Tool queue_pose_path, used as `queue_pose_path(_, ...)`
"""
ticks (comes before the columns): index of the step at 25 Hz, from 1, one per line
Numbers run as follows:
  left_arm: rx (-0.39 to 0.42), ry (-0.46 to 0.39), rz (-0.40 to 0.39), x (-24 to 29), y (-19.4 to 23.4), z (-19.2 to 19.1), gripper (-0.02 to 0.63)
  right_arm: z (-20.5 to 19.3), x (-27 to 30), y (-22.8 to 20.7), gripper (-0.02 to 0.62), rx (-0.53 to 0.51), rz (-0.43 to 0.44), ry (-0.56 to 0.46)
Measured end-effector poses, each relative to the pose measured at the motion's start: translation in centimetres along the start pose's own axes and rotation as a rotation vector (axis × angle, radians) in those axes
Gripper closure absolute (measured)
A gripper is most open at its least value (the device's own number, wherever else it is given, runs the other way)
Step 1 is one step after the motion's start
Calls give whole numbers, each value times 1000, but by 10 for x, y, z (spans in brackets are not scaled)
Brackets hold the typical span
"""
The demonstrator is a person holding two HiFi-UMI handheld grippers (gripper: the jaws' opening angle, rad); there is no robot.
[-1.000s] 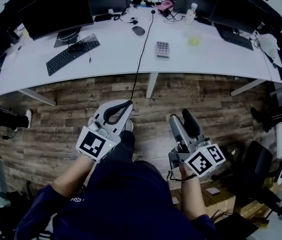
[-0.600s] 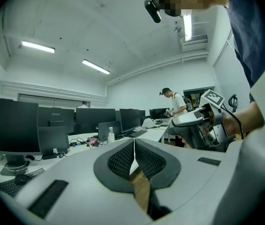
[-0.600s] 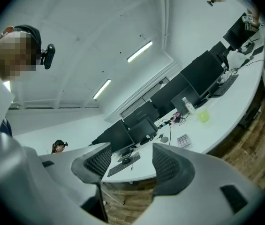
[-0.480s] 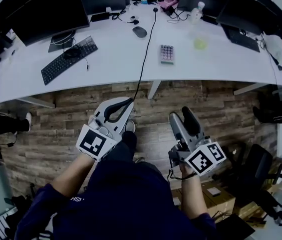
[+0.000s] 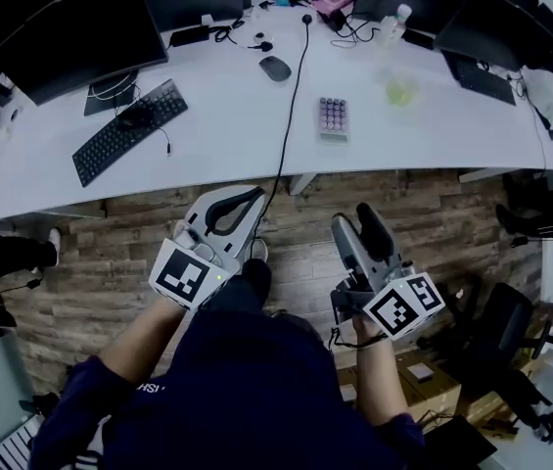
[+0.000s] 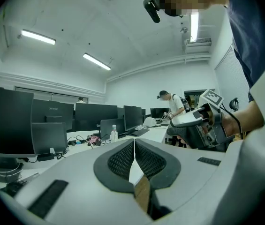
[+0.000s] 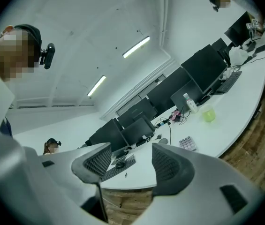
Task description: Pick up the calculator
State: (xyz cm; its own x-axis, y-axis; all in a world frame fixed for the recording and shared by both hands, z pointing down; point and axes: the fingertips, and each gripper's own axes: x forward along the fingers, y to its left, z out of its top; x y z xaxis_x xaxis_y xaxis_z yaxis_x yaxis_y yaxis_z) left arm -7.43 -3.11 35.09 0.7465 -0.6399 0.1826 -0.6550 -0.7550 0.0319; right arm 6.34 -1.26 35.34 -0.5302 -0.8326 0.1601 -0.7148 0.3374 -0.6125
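Note:
The calculator, small and grey with purple keys, lies flat on the white desk, near its front edge. It also shows in the right gripper view as a small keypad. My left gripper is held over the wooden floor, short of the desk, its jaws closed together with nothing in them. My right gripper is also over the floor, below and slightly right of the calculator. Its jaws stand apart and empty.
On the desk are a black keyboard, a mouse, a green cup, a bottle and several monitors. A black cable hangs over the desk's edge. An office chair stands at the right.
The desk and calculator have slid lower and nearer in the head view as the person moves toward them. Both grippers keep their pose and state.

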Motion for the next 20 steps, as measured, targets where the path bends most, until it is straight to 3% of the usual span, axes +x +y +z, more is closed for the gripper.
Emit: queue_pose_path(20,-10,-1,-31,35,87,4,574,21,83,-23,330,7,-71,0)
